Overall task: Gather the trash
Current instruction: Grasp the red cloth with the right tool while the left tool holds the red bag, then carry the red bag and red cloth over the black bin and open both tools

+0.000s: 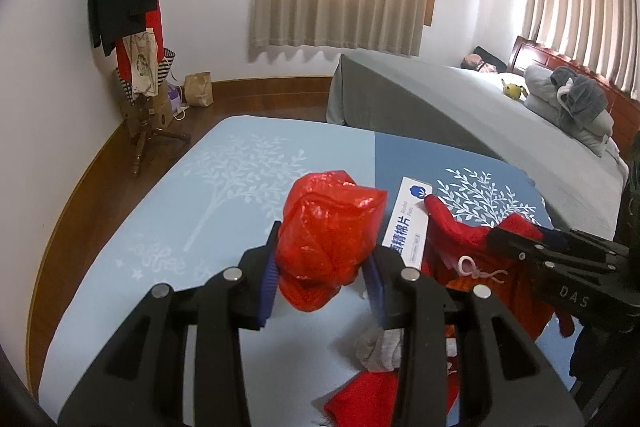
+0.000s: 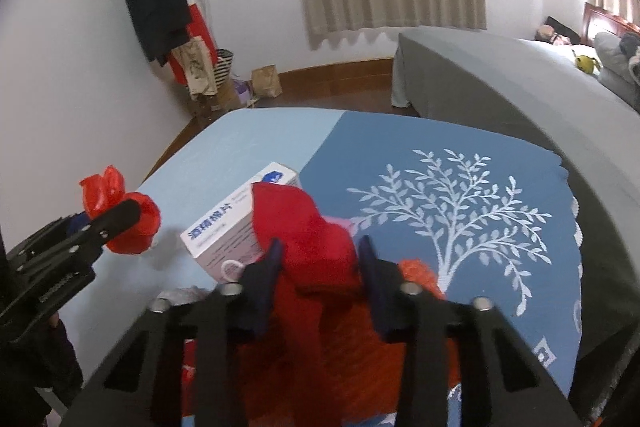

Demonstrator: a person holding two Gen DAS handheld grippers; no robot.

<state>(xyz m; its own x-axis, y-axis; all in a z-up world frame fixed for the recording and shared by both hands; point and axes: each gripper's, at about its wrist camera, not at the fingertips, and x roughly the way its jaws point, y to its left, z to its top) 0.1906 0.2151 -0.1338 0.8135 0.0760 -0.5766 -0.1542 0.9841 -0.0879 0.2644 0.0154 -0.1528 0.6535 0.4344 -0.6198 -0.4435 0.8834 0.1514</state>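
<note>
A red plastic bag stretches between both grippers at the near edge of the table. My left gripper [image 1: 324, 247] is shut on one bunched-up part of the red bag [image 1: 328, 227], held up above the light blue cloth. My right gripper [image 2: 320, 255] is shut on another fold of the red bag [image 2: 304, 227], right beside a white box of alcohol pads [image 2: 224, 227]. The same box [image 1: 408, 223] lies between the two grips. A crumpled grey-white wad [image 1: 380, 347] and a pink string [image 1: 476, 267] sit by the bag's sagging middle.
The table wears a two-tone blue cloth [image 2: 420, 147] with white tree prints. Behind it stands a grey-covered bed [image 1: 460, 99] with pillows. A coat rack [image 1: 136, 7] with clothes and a brown paper bag [image 1: 199, 89] fill the far left corner.
</note>
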